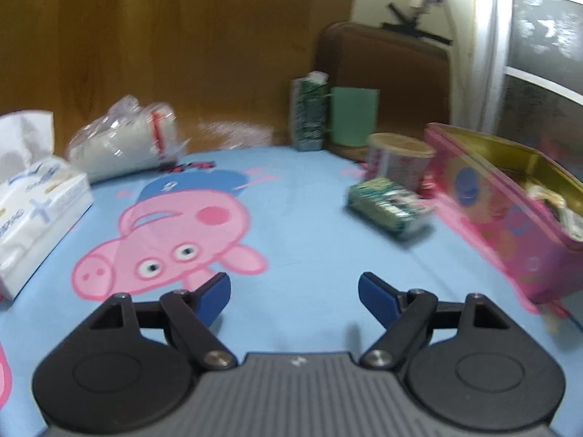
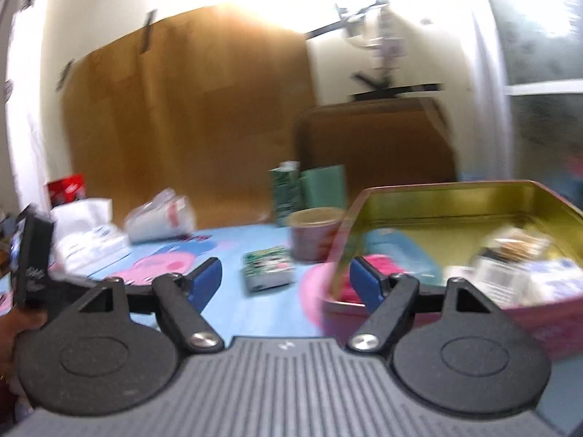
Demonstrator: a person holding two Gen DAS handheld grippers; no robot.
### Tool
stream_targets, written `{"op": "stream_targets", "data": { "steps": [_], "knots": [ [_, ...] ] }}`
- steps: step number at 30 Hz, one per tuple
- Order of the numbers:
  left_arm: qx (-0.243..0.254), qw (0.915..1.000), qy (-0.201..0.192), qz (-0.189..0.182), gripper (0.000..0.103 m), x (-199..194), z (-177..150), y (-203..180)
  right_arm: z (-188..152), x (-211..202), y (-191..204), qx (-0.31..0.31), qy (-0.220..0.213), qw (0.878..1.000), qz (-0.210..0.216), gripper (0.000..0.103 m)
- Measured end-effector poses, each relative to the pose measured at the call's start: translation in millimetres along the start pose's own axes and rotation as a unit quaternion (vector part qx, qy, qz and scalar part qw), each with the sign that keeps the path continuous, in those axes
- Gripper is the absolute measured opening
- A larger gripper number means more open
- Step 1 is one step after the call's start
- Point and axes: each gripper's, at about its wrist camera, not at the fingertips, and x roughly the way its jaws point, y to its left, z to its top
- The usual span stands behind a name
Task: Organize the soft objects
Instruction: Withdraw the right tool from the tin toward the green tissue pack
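Noting green pack (image 1: 388, 205) lies ahead-right of your L gripper (image 1: 294, 291), long axis slanted; both grippers spread, empty; R gripper (image 2: 286, 284) nearer tin (image 2: 437, 196).

Left black two-finger gripper with blue pads (image 1: 294, 293) and right matching gripper (image 2: 285, 279) both gape, nothing between fingers.

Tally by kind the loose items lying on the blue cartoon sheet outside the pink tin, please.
Green packs: 2, one lying flat, one standing at the back
White tissue pack: 1
Clear plastic bag of white material: 1
Round tub: 1
Pale green flat item, leaning at the back: 1
Total: 6
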Motion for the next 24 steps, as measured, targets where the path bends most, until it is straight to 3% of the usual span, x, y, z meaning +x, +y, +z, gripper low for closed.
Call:
{"op": "stream_targets", "data": {
  "steps": [8, 14, 24],
  "knots": [
    [0.041, 0.9953, -0.007, -0.088, 0.081, -20.4, -3.6, -63.1, -9.0, -16.4, -46.9, 0.083, -0.012, 0.993, -0.082, 0.082],
    [0.064, 0.9921, -0.015, -0.106, 0.081, -28.4, -5.4, -82.0, -9.2, -21.9, -46.5, 0.075, -0.031, 0.994, -0.075, 0.083],
    [0.049, 0.9909, -0.027, -0.123, 0.081, -35.0, -2.5, -70.4, -7.8, -20.4, -46.9, 0.074, -0.032, 0.994, -0.071, 0.083]
  ]
}}
